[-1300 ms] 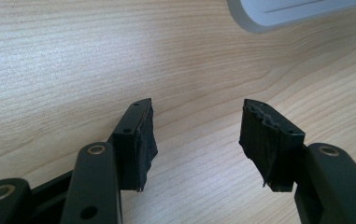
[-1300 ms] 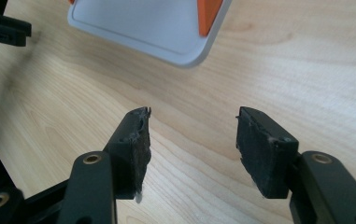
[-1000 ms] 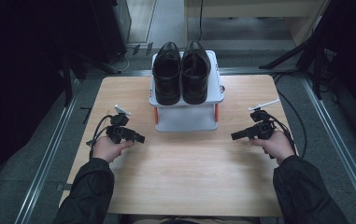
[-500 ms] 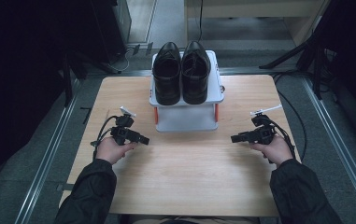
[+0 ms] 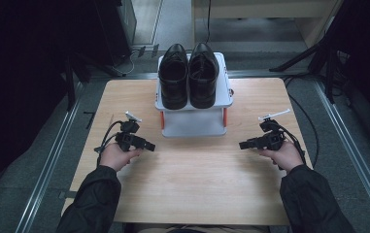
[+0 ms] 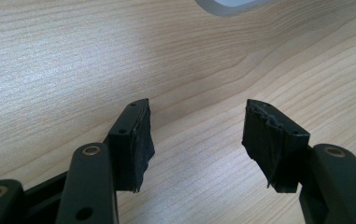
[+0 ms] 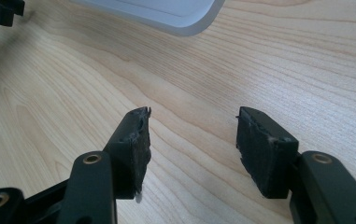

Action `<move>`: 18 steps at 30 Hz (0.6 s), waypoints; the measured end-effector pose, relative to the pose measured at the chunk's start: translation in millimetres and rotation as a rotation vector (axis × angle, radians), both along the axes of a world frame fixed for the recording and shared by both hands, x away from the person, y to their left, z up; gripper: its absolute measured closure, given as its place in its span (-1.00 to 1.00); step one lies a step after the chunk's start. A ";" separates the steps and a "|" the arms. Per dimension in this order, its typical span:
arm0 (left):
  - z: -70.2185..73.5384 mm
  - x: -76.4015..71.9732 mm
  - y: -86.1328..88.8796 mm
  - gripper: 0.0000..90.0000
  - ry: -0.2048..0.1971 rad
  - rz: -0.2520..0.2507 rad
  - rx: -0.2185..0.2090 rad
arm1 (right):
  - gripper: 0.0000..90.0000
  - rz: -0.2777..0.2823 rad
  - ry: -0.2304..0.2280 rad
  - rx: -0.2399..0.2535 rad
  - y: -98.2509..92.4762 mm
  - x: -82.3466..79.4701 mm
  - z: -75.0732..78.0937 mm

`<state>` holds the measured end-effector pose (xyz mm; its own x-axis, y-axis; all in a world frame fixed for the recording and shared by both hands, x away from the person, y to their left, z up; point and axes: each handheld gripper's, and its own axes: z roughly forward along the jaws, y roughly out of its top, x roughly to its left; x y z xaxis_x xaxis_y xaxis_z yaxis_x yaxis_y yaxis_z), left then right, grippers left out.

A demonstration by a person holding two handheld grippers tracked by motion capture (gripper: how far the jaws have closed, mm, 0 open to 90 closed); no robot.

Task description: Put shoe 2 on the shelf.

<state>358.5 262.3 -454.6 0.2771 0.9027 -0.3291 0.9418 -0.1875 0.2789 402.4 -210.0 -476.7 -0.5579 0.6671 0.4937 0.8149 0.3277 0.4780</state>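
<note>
left hand-held gripper (image 5: 149,145): i see its jaws spread wide, just been opening, nothing between them, low over the light wooden counter (image 5: 192,189).
right hand-held gripper (image 5: 243,144): wide, empty.
pair of black leather shoes (image 5: 188,75): atop the white two-tier rack (image 5: 192,124), between my grippers, apart.

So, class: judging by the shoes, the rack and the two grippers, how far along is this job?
Done: the pair of black shoes sits side by side on the white rack. In hand: nothing; the left gripper and right gripper rest open over the wooden table, nothing between their jaws. Left: no further step has visibly begun.
</note>
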 end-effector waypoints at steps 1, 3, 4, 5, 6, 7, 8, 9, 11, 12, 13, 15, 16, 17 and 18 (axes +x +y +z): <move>0.0 -0.1 -0.1 -0.07 -0.001 -0.001 0.000 | 0.00 0.000 -0.001 -0.003 0.0 0.1 -0.2; -0.1 -0.1 0.0 -0.07 0.000 0.000 -0.001 | 0.00 0.002 0.000 -0.007 0.1 0.4 -0.9; -0.1 -0.1 0.0 -0.07 0.001 0.000 -0.001 | -0.01 0.002 0.003 -0.011 0.2 0.6 -1.2; -0.2 -0.1 0.0 -0.07 0.001 0.000 -0.001 | -0.01 0.003 0.004 -0.013 0.4 0.6 -1.4; -0.4 0.0 0.0 -0.07 0.001 -0.001 0.000 | -0.01 0.006 0.004 -0.015 0.6 0.6 -1.6; -0.4 0.0 0.0 -0.07 0.001 -0.001 0.000 | -0.01 0.006 0.004 -0.015 0.6 0.6 -1.6; -0.6 0.0 -0.1 -0.07 0.001 -0.006 0.002 | -0.01 0.009 0.002 -0.017 1.4 0.5 -1.7; -0.6 0.0 -0.2 -0.07 0.001 -0.007 0.002 | -0.01 0.010 0.001 -0.016 1.6 0.5 -1.7; -0.4 -0.1 -0.1 -0.07 -0.001 -0.001 0.000 | -0.01 0.012 -0.001 -0.016 1.8 0.4 -1.5; -0.2 -0.1 0.2 -0.07 -0.001 -0.002 -0.002 | -0.01 0.013 -0.001 -0.015 1.7 0.5 -1.5; -0.2 -0.1 0.4 -0.08 -0.001 -0.002 -0.001 | 0.00 0.013 -0.001 -0.017 1.7 0.5 -1.4; 0.0 -0.3 0.3 -0.08 -0.002 0.001 -0.001 | -0.01 0.015 -0.005 -0.018 1.9 0.2 -1.3; 0.1 -0.4 0.1 -0.08 -0.010 -0.006 -0.002 | -0.01 0.016 -0.006 -0.019 2.1 0.1 -1.2; 0.1 -0.4 0.1 -0.09 -0.010 -0.006 -0.002 | -0.01 0.016 -0.006 -0.019 2.1 0.1 -1.2; 0.3 -0.5 -0.4 -0.09 -0.009 -0.009 -0.003 | -0.01 0.019 -0.019 -0.028 2.9 -0.2 -1.2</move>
